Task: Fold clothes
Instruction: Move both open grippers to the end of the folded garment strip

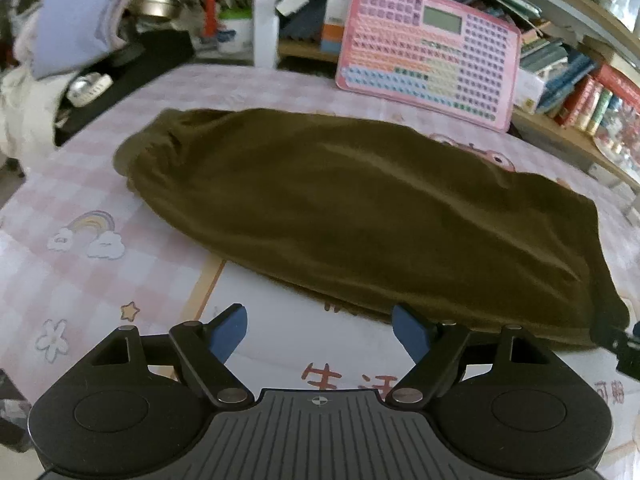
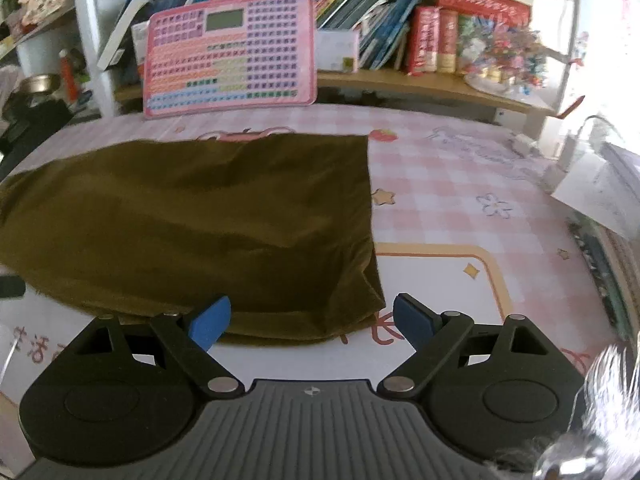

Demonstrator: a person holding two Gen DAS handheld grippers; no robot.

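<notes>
Olive-brown garment folded flat on the pink checked tablecloth, left gripper and right gripper both spread apart, empty, just before its near edge, pink keyboard toy propped behind

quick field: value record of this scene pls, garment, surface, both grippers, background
garment: olive-brown cloth, folded into a long band, lying flat
surface: pink checked table cover
left gripper: open, empty, at the cloth's near edge
right gripper: open, empty, at the cloth's near right corner
background: pink keyboard toy leaning against bookshelf
</notes>
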